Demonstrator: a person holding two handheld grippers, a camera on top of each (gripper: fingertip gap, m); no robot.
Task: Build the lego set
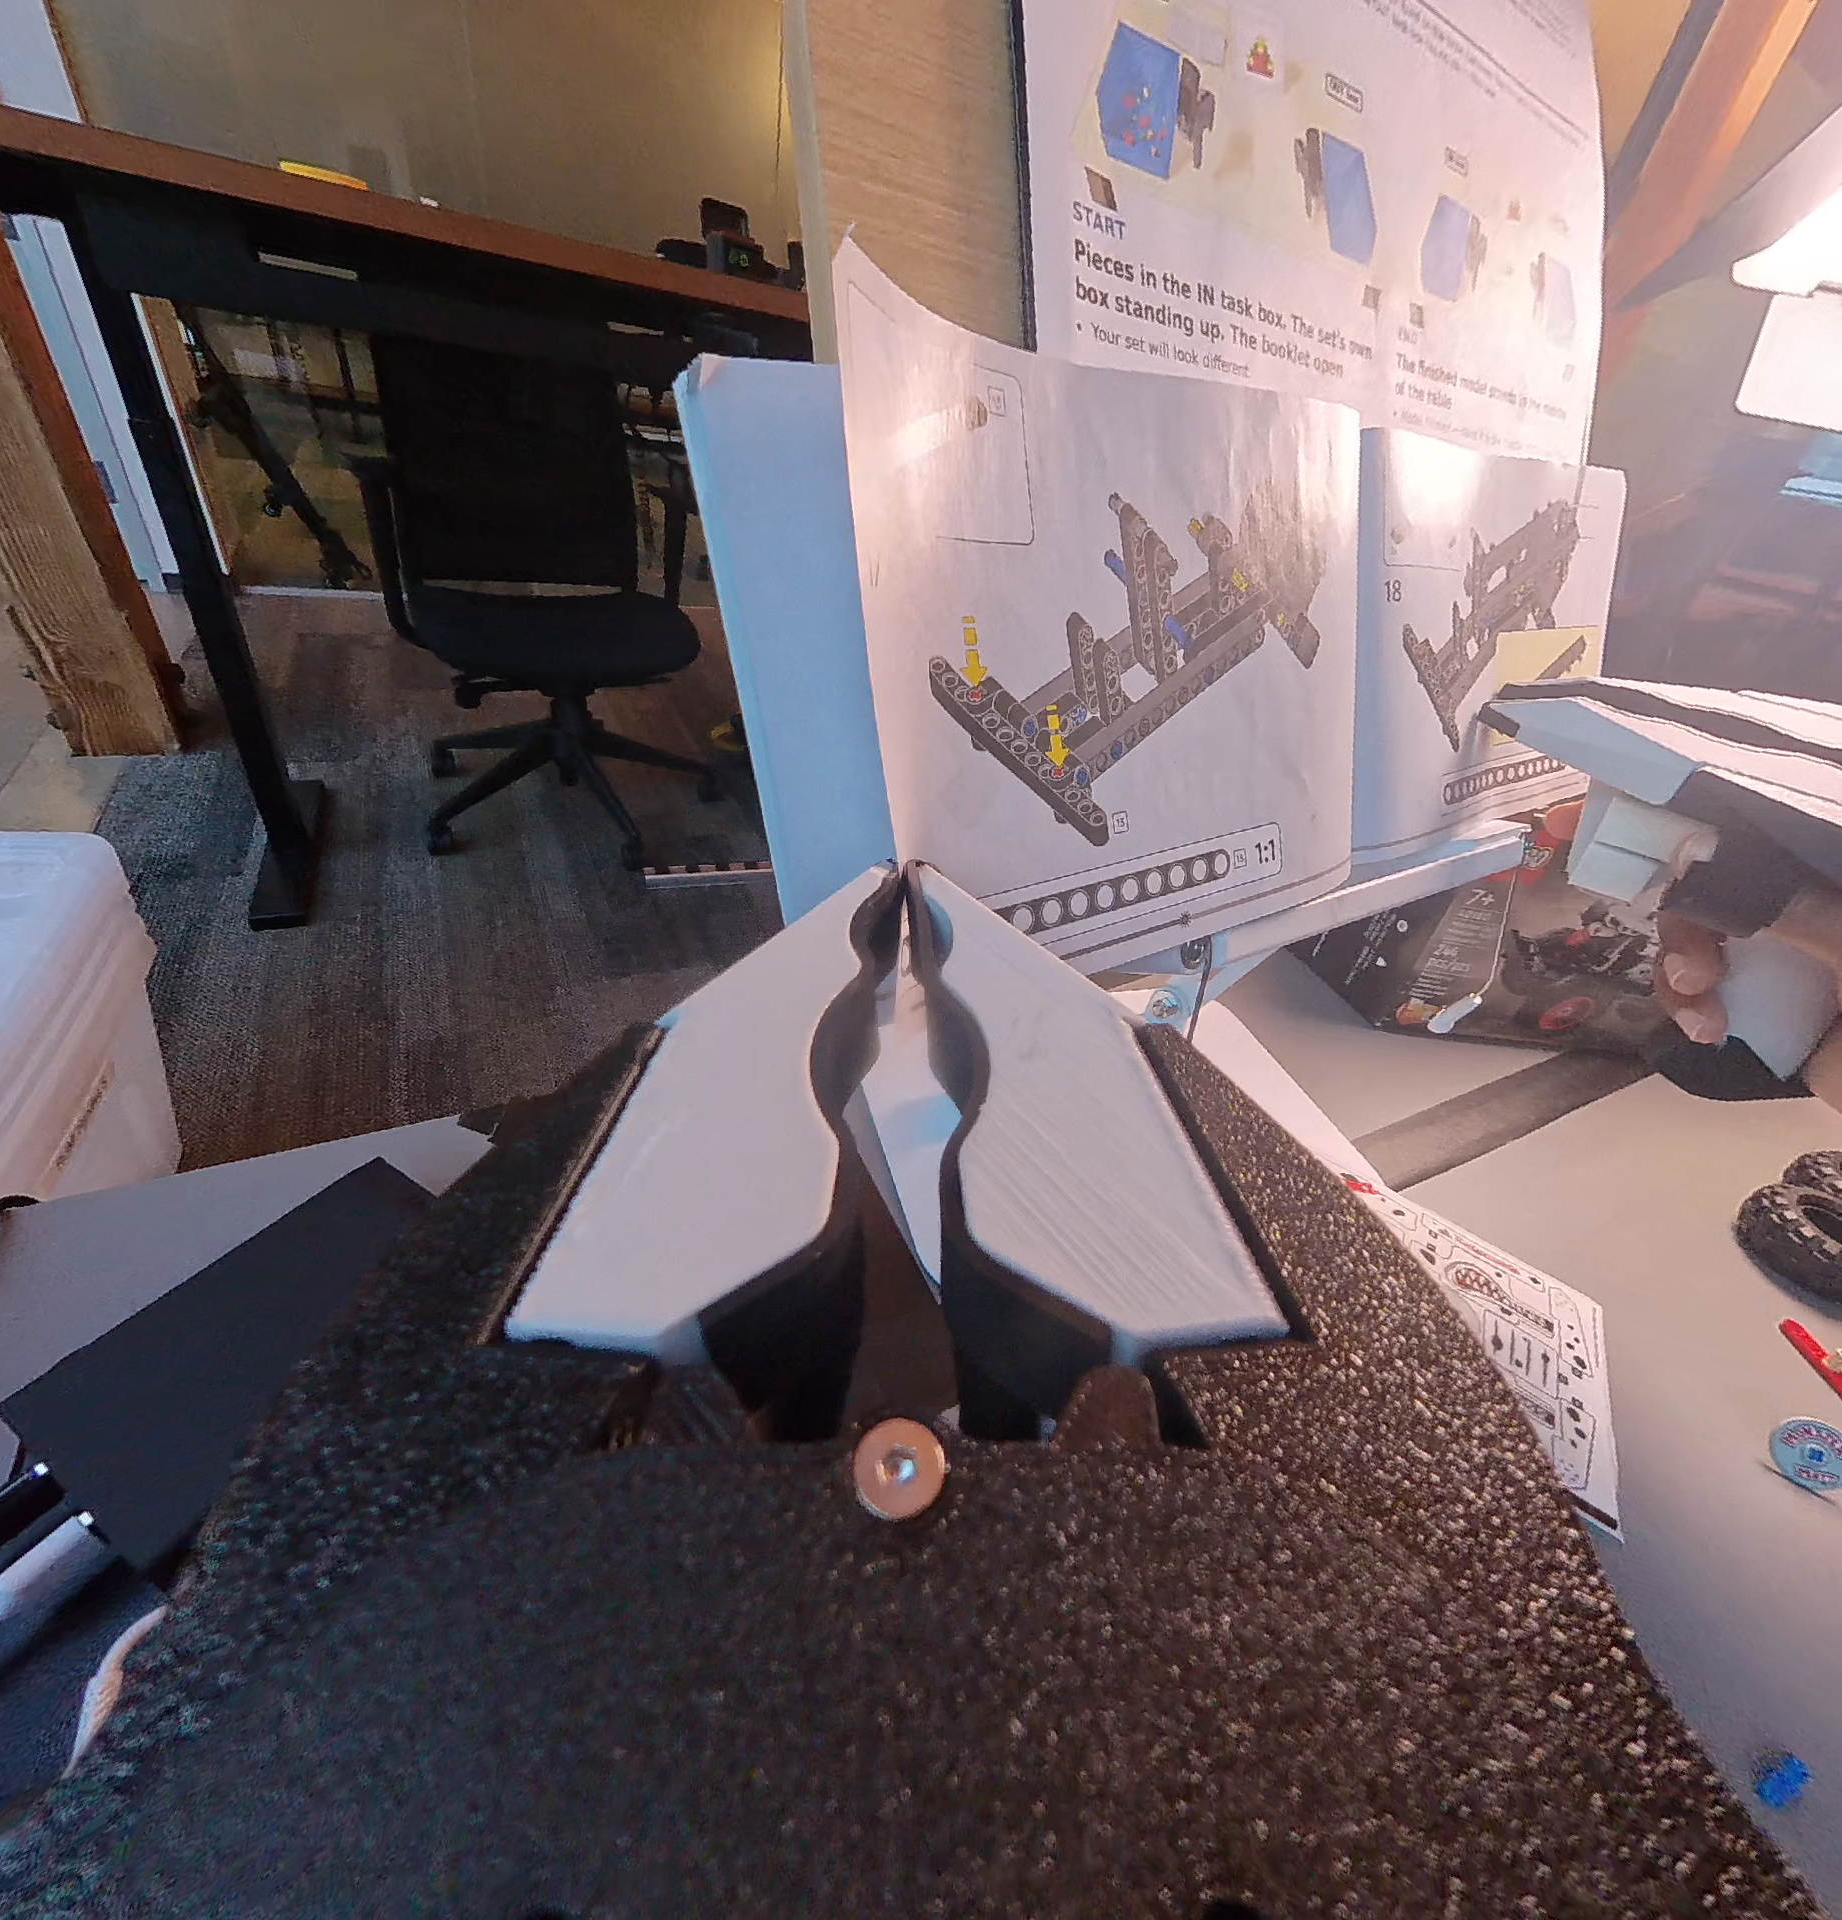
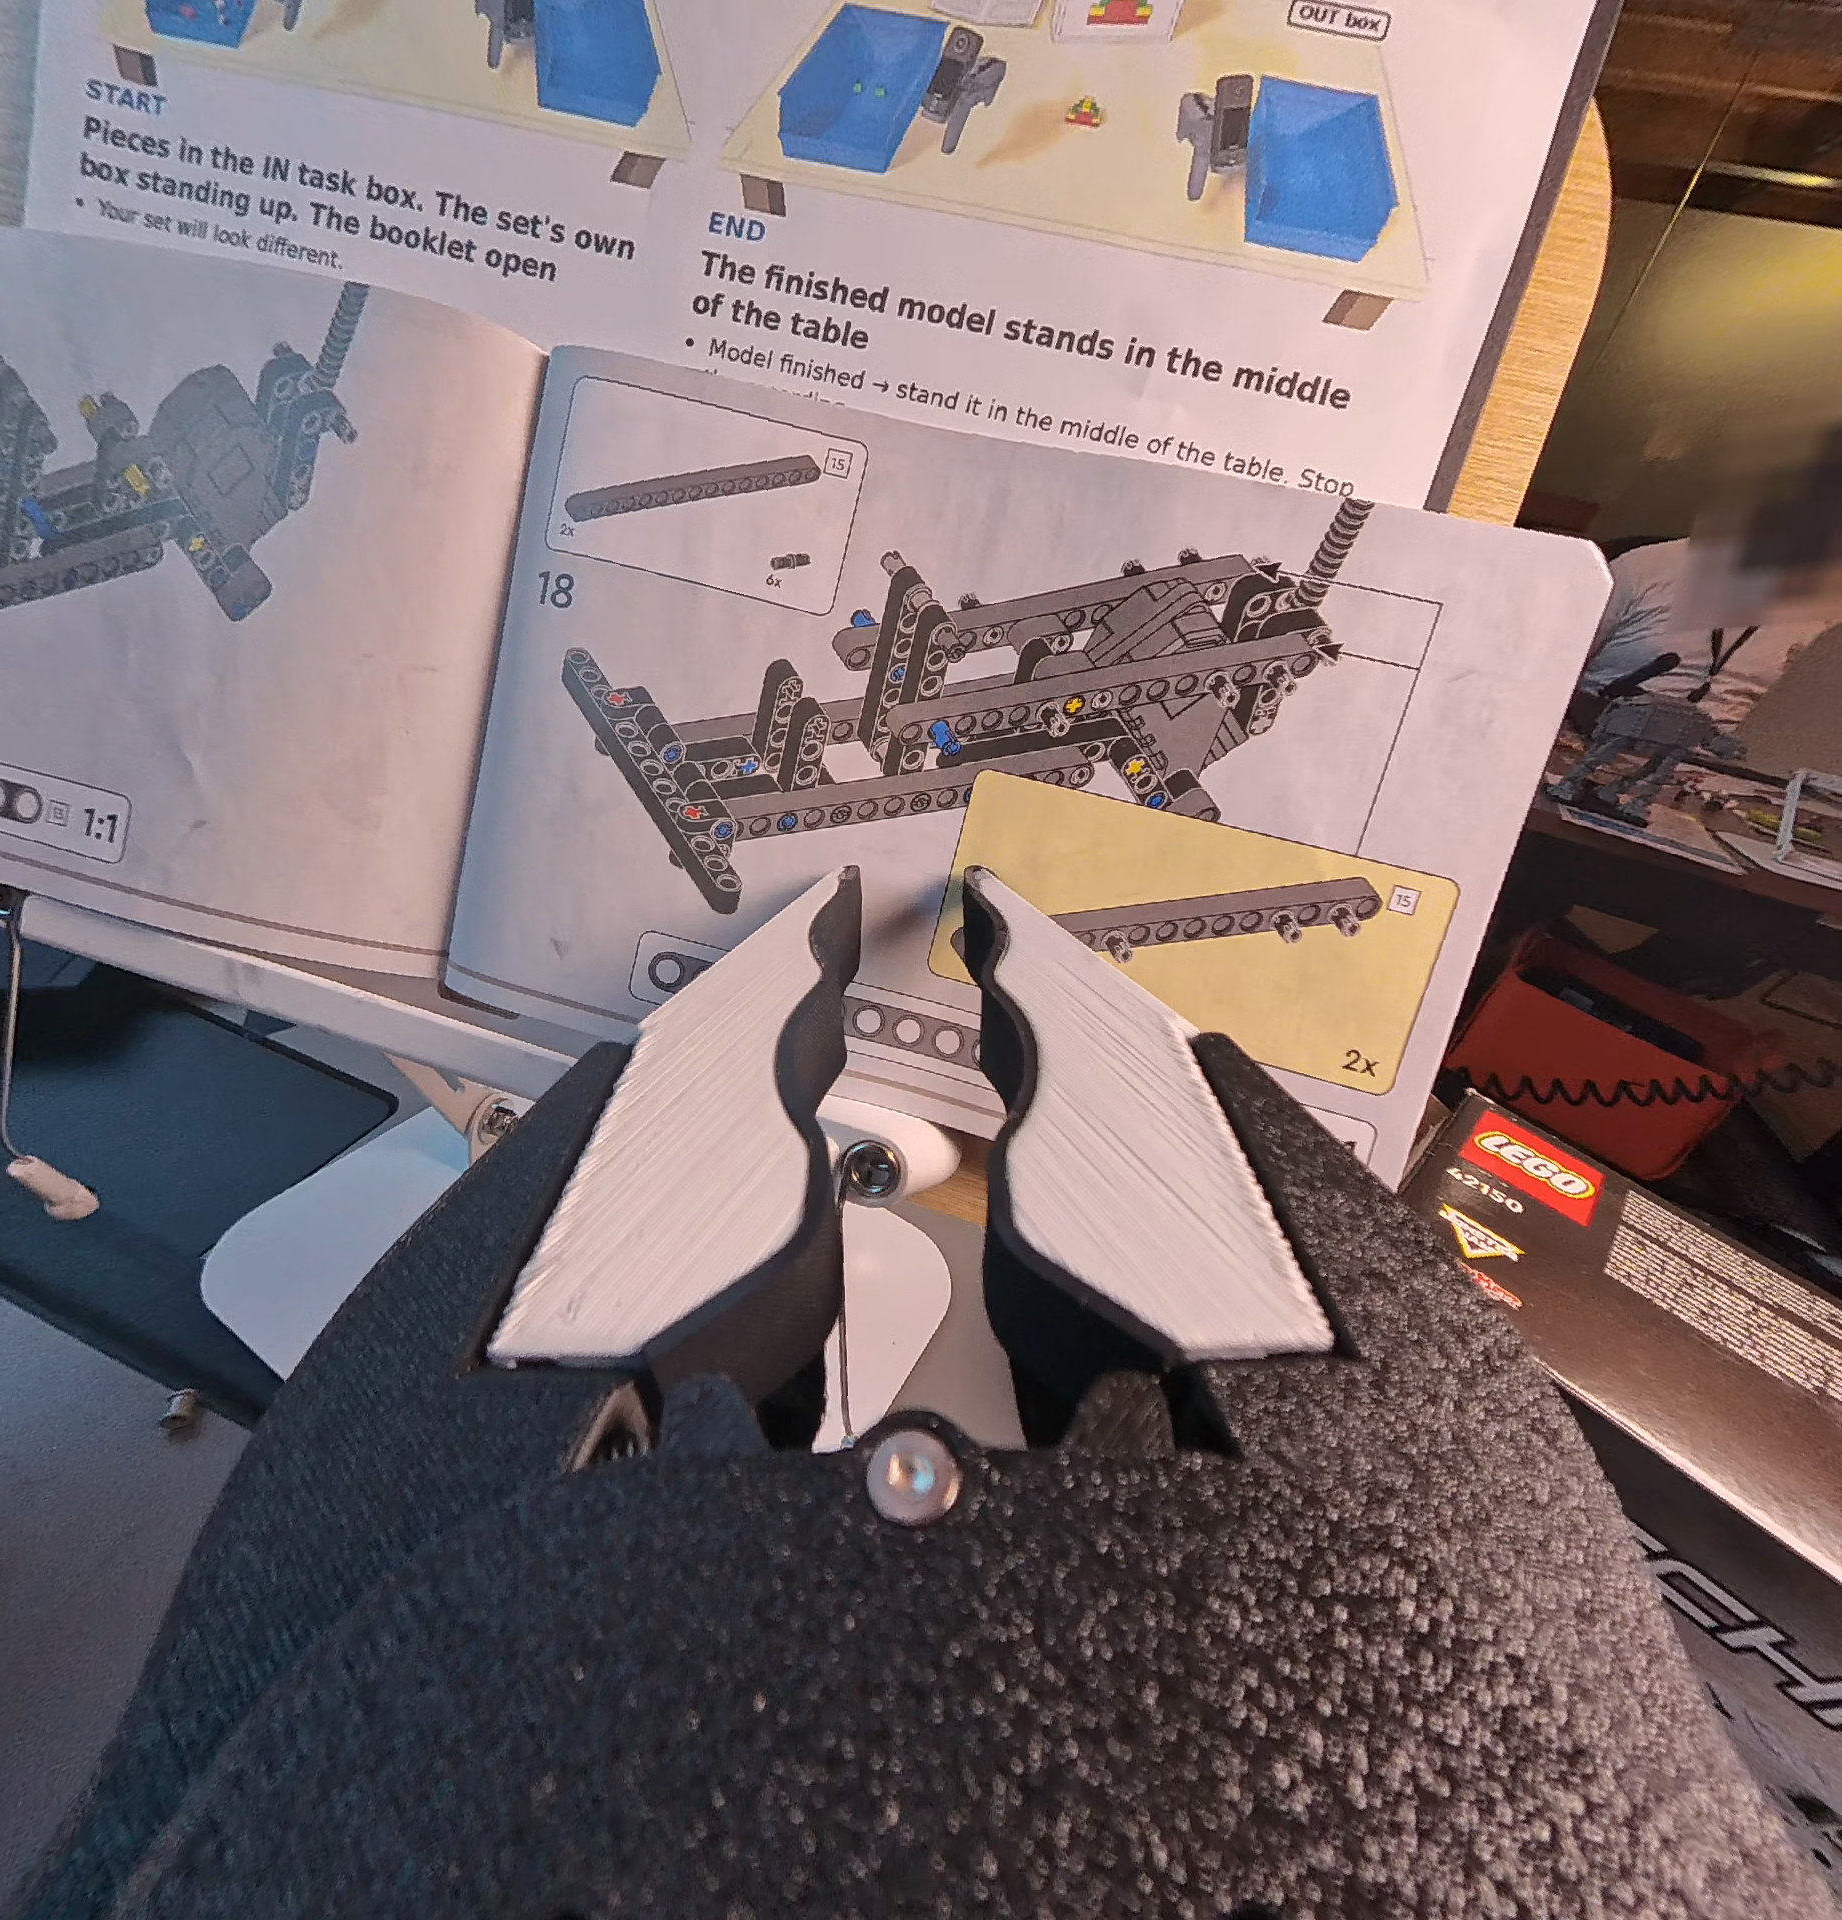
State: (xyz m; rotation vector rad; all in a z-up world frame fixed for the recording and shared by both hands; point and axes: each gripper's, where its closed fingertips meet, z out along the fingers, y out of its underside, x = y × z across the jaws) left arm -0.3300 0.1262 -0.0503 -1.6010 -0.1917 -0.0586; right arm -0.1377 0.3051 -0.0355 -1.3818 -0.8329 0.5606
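The left hand-held gripper (image 1: 906, 883) is seen with tips together on nothing, the right hand-held gripper (image 2: 906, 883) with tips apart and empty, both raised before the open booklet (image 2: 1000, 675). Tyres (image 1: 1821, 1226) are seen on the bench (image 1: 1675, 1299), the box (image 2: 1675, 1278) beside the booklet.

Materials and finishes, both wrist views.
Left gripper (image 1: 904, 883): rough speckled black plastic body, white ribbed print-layered jaws, shiny metal screw (image 1: 899, 1468). Right gripper (image 2: 904, 883): same finish. Instruction booklet (image 2: 1000, 675): semi-gloss paper, curling. Lego box (image 2: 1675, 1299): matt black card. Tyres (image 1: 1810, 1236): knobbly black rubber. Bench (image 1: 1675, 1455): smooth, pale, matt.
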